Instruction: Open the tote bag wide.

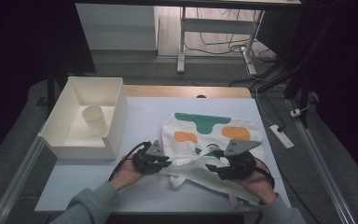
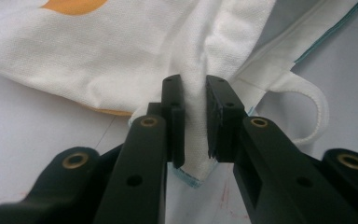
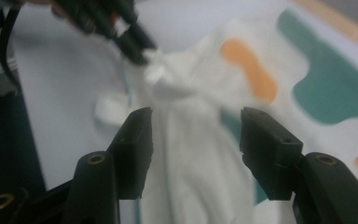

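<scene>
The left tool [image 2: 196, 121] is clamped on a bunched fold of the bag [image 1: 214, 135], the white cloth pinched between its pads near the bag's near left edge. The right tool [image 3: 196, 144] stands open, jaws wide apart, with cloth lying beyond the gap and nothing pressed between them; its view is soft, so I cannot tell whether the pads brush the fabric.

From above, the left tool [image 1: 151, 161] sits at the bag's near left corner and the right tool [image 1: 233, 165] at its near right, both at the mouth end where a handle [image 2: 314, 105] loops out onto the surface [image 1: 144, 112]. The bag runs away from the tools toward the far side, printed face up with green and orange patches.

The coming move likely turns on this: the mouth edge runs left to right between the tools, and the free stretch of it lies just ahead of the right tool, which is the nearer one to take it.

Well apart to the far left stands a bin [image 1: 116, 112] holding a cup [image 1: 95, 120].
</scene>
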A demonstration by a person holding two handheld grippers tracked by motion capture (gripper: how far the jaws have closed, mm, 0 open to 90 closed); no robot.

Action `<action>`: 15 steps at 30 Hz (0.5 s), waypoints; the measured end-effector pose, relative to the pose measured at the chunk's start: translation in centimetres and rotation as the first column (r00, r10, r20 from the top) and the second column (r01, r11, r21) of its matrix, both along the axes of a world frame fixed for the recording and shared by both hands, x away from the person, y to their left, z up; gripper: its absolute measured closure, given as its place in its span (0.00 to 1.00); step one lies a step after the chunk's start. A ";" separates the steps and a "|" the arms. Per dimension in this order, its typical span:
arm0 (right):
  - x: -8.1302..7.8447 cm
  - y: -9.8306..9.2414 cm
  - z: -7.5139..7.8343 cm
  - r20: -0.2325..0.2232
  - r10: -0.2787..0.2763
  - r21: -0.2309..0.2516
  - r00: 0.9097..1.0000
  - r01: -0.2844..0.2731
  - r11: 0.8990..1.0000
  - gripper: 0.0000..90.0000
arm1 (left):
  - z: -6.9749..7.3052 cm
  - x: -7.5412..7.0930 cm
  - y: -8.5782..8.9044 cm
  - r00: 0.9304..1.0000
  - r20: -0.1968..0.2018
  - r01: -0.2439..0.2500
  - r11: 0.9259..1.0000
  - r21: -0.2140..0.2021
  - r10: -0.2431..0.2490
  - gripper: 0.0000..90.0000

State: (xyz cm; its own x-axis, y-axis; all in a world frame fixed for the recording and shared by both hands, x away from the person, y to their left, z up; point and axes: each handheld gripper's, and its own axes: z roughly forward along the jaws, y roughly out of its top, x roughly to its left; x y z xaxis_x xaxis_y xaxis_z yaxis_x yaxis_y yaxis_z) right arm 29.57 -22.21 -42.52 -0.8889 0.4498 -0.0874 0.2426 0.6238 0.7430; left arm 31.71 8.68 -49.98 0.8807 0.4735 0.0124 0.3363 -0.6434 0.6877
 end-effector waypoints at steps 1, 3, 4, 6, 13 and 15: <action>-0.5 -0.2 -0.7 -0.007 0.000 -0.008 1.000 0.000 1.000 0.49 | 0.0 0.0 0.0 1.000 -0.001 -0.002 1.000 -0.002 0.002 0.86; -1.1 -0.6 -1.7 -0.023 -0.010 -0.043 1.000 0.009 0.999 0.49 | 0.0 0.0 0.0 1.000 0.000 -0.002 1.000 -0.001 0.002 0.86; -1.5 -1.1 -2.8 -0.031 -0.030 -0.086 0.999 0.027 0.996 0.49 | 0.0 0.0 0.0 1.000 0.000 -0.003 1.000 0.000 0.003 0.86; -1.7 -1.8 -3.5 -0.027 -0.064 -0.114 0.998 0.061 0.992 0.49 | 0.0 0.0 0.0 1.000 -0.001 -0.004 1.000 -0.002 0.004 0.86; -1.9 -2.5 -4.6 -0.024 -0.099 -0.149 0.995 0.095 0.984 0.51 | 0.0 0.0 -0.1 1.000 0.000 -0.007 1.000 -0.002 0.007 0.86; -1.7 -2.3 -5.0 -0.002 -0.104 -0.182 0.995 0.102 0.978 0.54 | 0.0 -0.1 -0.1 1.000 0.001 -0.004 1.000 0.001 0.004 0.86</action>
State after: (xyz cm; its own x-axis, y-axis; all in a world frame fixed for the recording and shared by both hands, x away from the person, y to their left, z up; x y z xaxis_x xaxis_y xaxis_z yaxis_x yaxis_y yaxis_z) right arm 27.88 -24.52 -47.50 -0.8399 0.5166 -0.1661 0.3204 0.7192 0.6166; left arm 31.65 8.61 -49.99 0.8786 0.4774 0.0139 0.3383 -0.6426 0.6875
